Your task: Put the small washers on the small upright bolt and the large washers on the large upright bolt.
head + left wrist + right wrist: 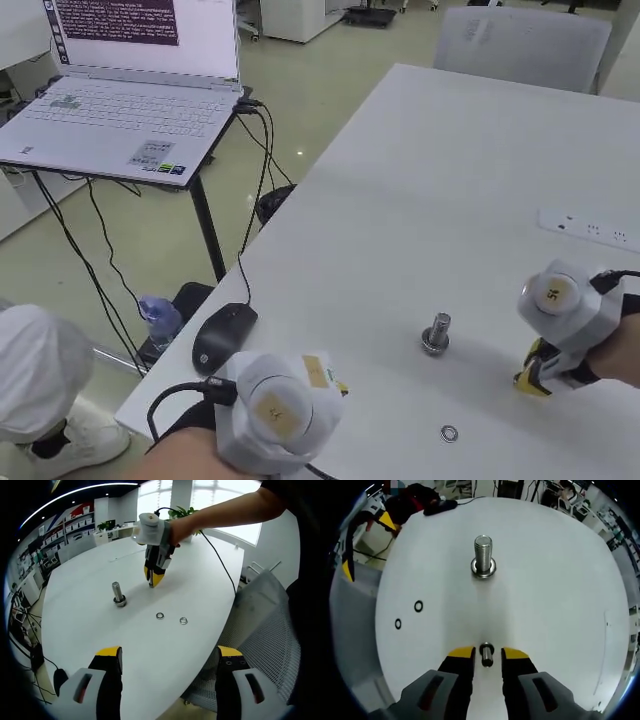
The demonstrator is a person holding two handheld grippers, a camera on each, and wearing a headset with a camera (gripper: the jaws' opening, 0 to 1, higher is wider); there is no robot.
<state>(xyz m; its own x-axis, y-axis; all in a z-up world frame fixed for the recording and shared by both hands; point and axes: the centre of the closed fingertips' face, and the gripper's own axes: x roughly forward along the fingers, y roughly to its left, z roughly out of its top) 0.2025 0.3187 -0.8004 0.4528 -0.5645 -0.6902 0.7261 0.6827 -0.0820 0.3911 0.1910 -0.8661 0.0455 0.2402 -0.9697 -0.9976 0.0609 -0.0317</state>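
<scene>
The large upright bolt (pixel 483 550) stands on the white table (pixel 420 200) with a washer ring around its base; it also appears as the large bolt (pixel 436 333) and the large bolt (pixel 118 593). The small upright bolt (pixel 486 654) stands between the jaws of my right gripper (pixel 487 656), with a thin gap on each side. Two small washers (pixel 418 606) (pixel 398 624) lie flat to its left, and appear as the washers (pixel 160 615) (pixel 183 621). One washer (pixel 449 433) lies near the front edge. My left gripper (pixel 169 662) is open, empty and held back at the table's near edge.
A black mouse (pixel 222 337) lies at the table's left corner. A white power strip (pixel 590 228) lies at the far right. Off the table to the left, a laptop (pixel 130 100) sits on a stand with hanging cables. A grey chair (pixel 520 45) stands at the far end.
</scene>
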